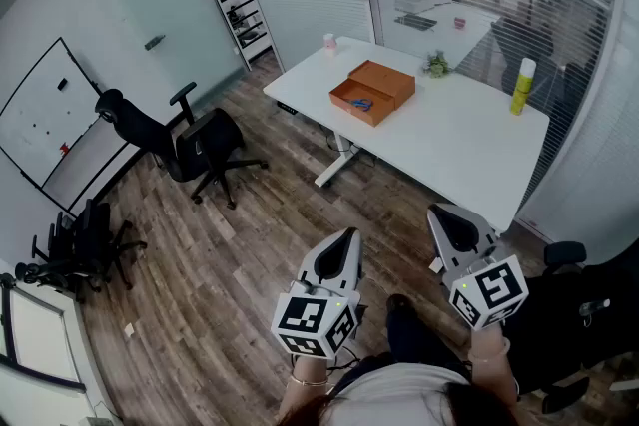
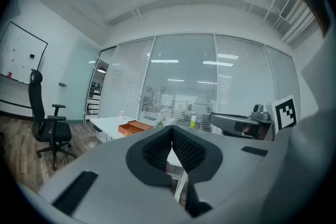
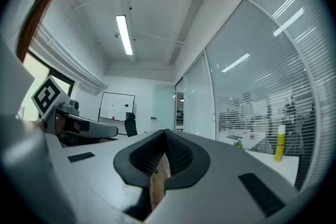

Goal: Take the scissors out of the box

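Note:
An open orange box (image 1: 372, 90) sits on the white table (image 1: 449, 135), far ahead of me. Blue-handled scissors (image 1: 360, 103) lie inside its tray. Both grippers are held level over the wooden floor, well short of the table. My left gripper (image 1: 346, 236) is shut, its tips meeting with nothing between them (image 2: 171, 128). My right gripper (image 1: 444, 212) is likewise shut and empty (image 3: 165, 134). In the left gripper view the box (image 2: 135, 126) shows small on the table in the distance.
A yellow bottle (image 1: 522, 85), a small plant (image 1: 435, 65) and a cup (image 1: 328, 42) stand on the table. Black office chairs (image 1: 205, 147) stand at the left, near a whiteboard (image 1: 45, 110). Glass walls with blinds run behind the table.

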The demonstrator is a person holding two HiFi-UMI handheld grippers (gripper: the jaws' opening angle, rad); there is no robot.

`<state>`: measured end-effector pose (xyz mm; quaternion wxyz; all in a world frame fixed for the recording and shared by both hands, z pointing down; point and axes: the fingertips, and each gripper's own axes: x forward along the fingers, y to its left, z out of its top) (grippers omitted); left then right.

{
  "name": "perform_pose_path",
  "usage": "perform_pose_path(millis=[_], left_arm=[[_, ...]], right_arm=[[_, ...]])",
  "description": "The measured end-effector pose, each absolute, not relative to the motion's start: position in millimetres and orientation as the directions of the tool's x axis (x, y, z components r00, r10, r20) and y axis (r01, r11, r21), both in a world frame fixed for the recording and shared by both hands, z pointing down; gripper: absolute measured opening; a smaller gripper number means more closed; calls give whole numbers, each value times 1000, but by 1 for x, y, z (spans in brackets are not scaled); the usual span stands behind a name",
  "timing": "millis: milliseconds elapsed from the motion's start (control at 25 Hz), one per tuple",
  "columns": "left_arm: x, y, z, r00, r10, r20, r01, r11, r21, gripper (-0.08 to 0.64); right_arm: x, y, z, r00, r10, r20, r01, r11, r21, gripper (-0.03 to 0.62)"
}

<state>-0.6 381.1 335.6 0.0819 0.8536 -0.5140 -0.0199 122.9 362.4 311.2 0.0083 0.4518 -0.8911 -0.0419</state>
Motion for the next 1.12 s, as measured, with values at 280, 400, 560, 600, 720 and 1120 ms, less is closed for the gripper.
perform_pose_path(millis=[280,400,560,600,720,1120], left_arm=[[7,351,333,477,-878,46,-871,-465,156,20],[10,334,335,478,-877,50,-872,-466,151,20],[13,308,339,484,-873,62,-870,-471,147,20],[13,302,340,485,-872,64,-869,-473,148,20],[14,280,343,488,-870,68,-867,-475,151,19],[27,211,345,498,-863,83,-862,-483,157,20]], right_arm=[[127,335,308,-593,-804,-52,-805,589,67,28],[125,321,313,-606,-795,-30,-794,602,83,28],[124,299,317,-632,-775,-14,-775,631,17,28],[124,293,317,-631,-775,-18,-775,631,2,28],[127,271,322,-625,-780,-15,-779,625,-39,28],[132,206,330,-665,-746,18,-745,663,-69,28]])
